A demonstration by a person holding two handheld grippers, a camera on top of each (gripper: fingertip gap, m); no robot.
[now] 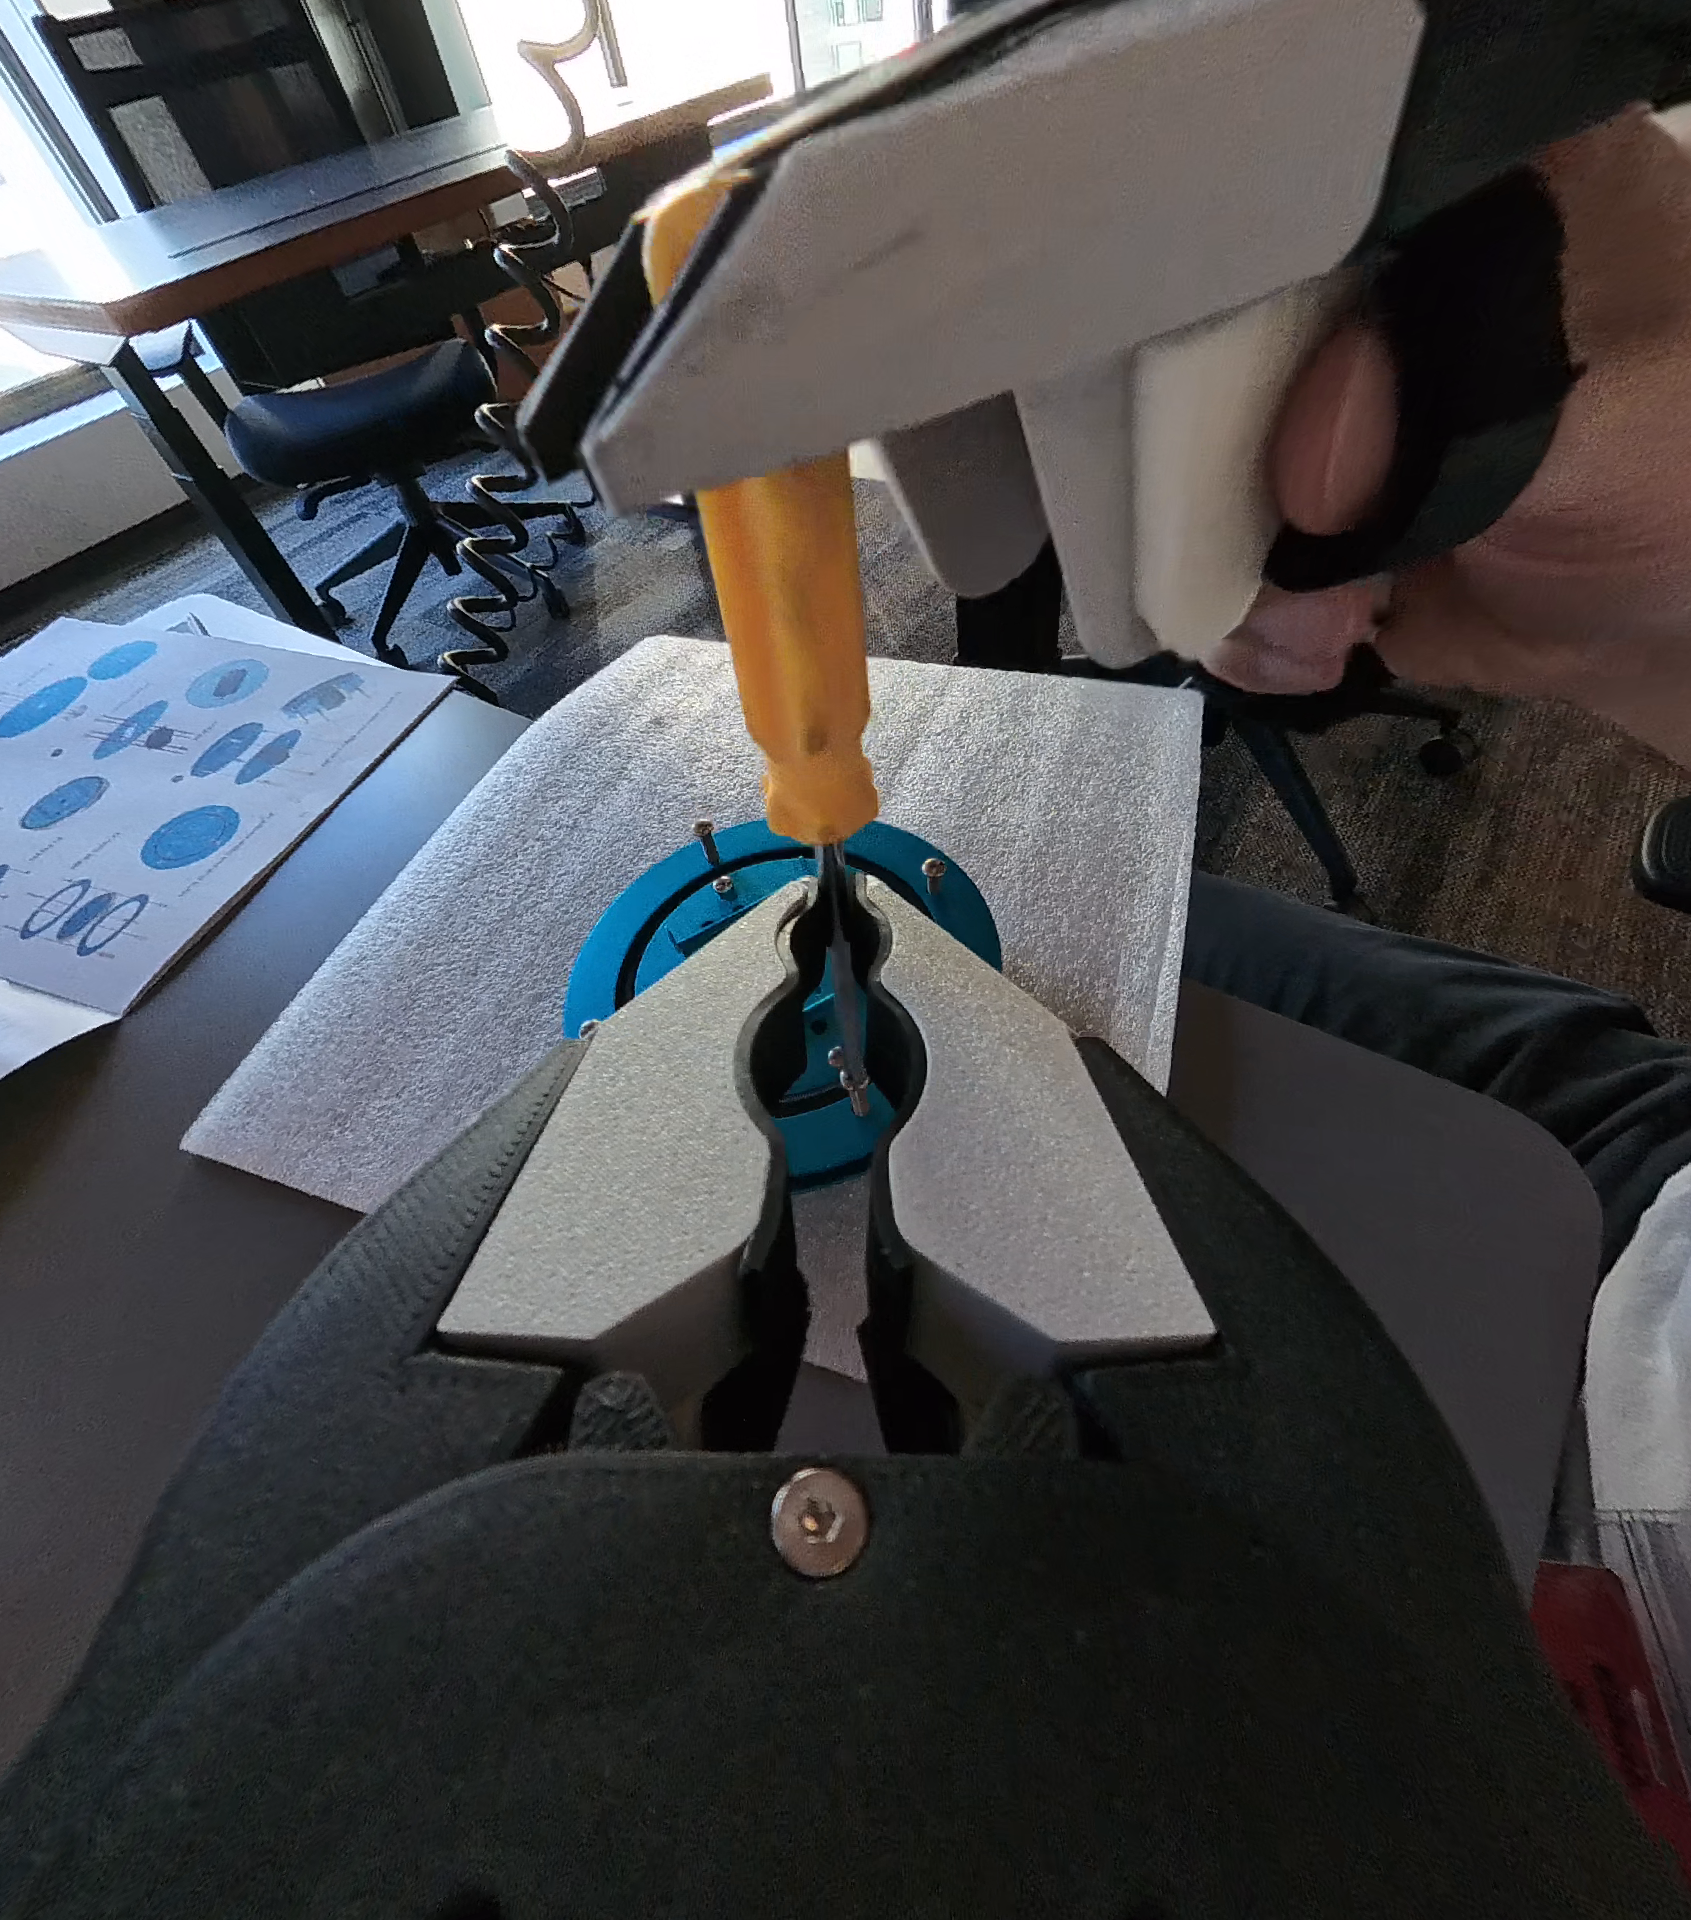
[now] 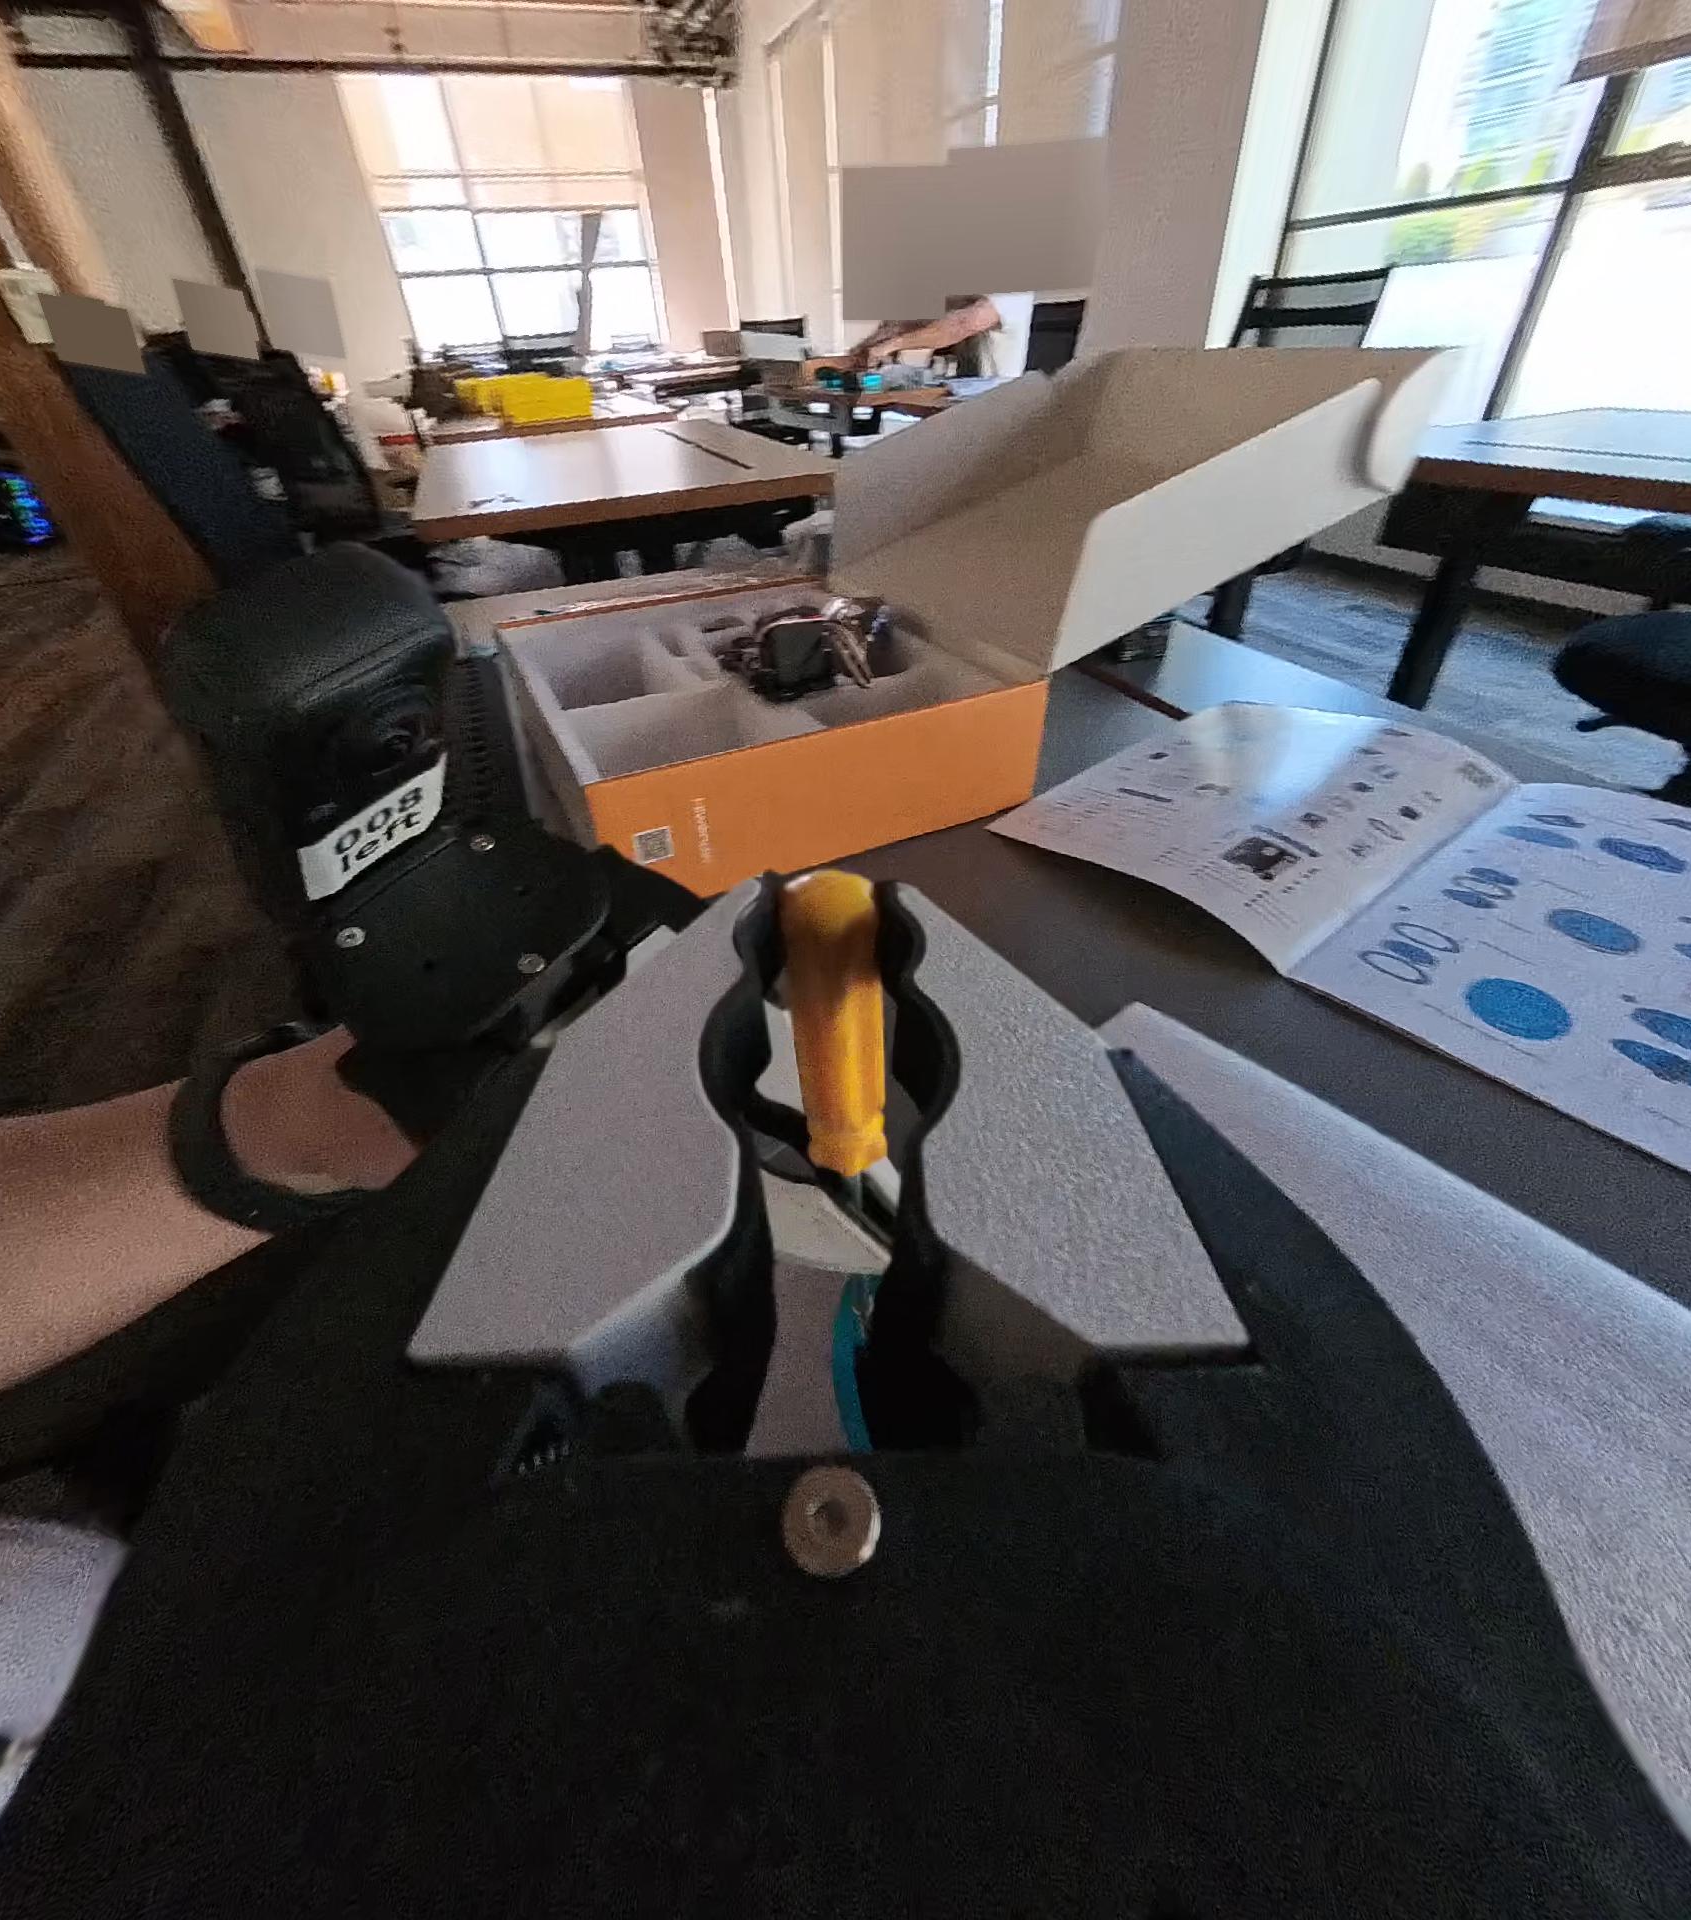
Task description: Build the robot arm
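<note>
A blue round metal part (image 1: 612, 966) with several small screws (image 1: 932, 871) standing up from it lies on a white foam sheet (image 1: 1028, 831). My left gripper (image 1: 839, 904) is closed down over the part's middle, its grey fingers (image 1: 643, 1143) nearly together. My right gripper (image 2: 825, 894) is shut on the yellow handle of a screwdriver (image 2: 836, 1039). In the left wrist view the right gripper (image 1: 581, 457) holds the screwdriver (image 1: 799, 644) upright from above. Its thin shaft passes between my left fingertips down to a screw (image 1: 856, 1091) on the blue part.
An open instruction booklet (image 1: 145, 790) with blue diagrams lies left of the foam on the dark table (image 1: 93, 1299). An open orange box (image 2: 820, 790) with grey foam compartments stands at the table's far side. Office chairs (image 1: 373, 436), other desks and a person stand farther off.
</note>
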